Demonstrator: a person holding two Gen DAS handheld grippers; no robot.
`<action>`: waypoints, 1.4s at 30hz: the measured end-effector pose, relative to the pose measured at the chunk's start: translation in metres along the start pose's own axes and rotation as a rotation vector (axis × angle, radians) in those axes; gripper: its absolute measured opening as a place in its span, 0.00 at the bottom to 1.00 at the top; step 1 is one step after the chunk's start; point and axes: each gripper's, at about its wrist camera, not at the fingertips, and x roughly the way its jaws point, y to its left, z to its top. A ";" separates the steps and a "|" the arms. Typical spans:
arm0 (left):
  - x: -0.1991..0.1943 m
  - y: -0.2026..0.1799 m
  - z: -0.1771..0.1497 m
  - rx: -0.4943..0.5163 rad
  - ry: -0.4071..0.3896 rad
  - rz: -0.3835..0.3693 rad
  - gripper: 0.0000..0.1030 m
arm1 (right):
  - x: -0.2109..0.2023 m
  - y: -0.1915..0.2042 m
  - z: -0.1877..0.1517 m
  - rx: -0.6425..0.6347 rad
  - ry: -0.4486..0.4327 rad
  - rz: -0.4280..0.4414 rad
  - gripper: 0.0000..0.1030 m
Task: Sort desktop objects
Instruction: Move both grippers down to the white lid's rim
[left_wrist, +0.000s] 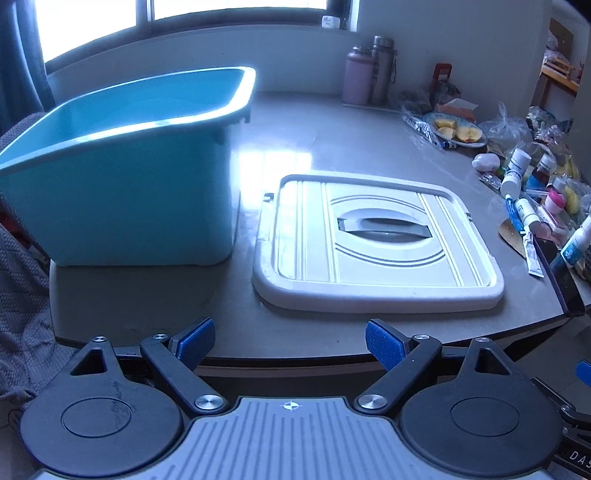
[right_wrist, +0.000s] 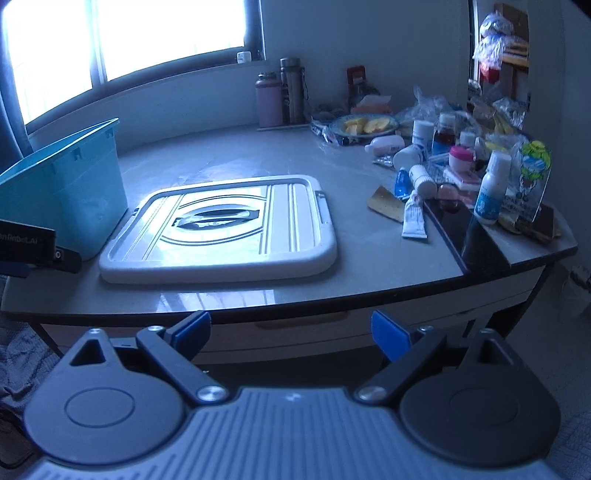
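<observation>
I could not see into the teal storage bin; its walls hid the inside, and in the right wrist view the frame's left edge cut it off. Its white lid lay flat on the table just beside it, handle side up. The clutter of bottles and tubes crowded the table's right side, too tangled for me to name most pieces, though a white spray bottle stood upright near a dark phone at the edge. My left gripper hung before the near edge, jaws spread wide and empty, the lid ahead. My right gripper was likewise agape, holding nothing, the clutter well ahead to the right.
</observation>
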 end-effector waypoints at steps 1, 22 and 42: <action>0.003 -0.003 0.002 0.004 0.005 0.007 0.88 | 0.005 -0.004 0.002 -0.003 0.005 0.005 0.92; 0.117 -0.018 0.073 -0.074 0.159 0.042 0.88 | 0.133 -0.022 0.073 -0.020 0.117 0.040 0.92; 0.194 -0.005 0.099 -0.183 0.275 0.088 1.00 | 0.225 -0.012 0.129 0.002 0.386 0.045 1.00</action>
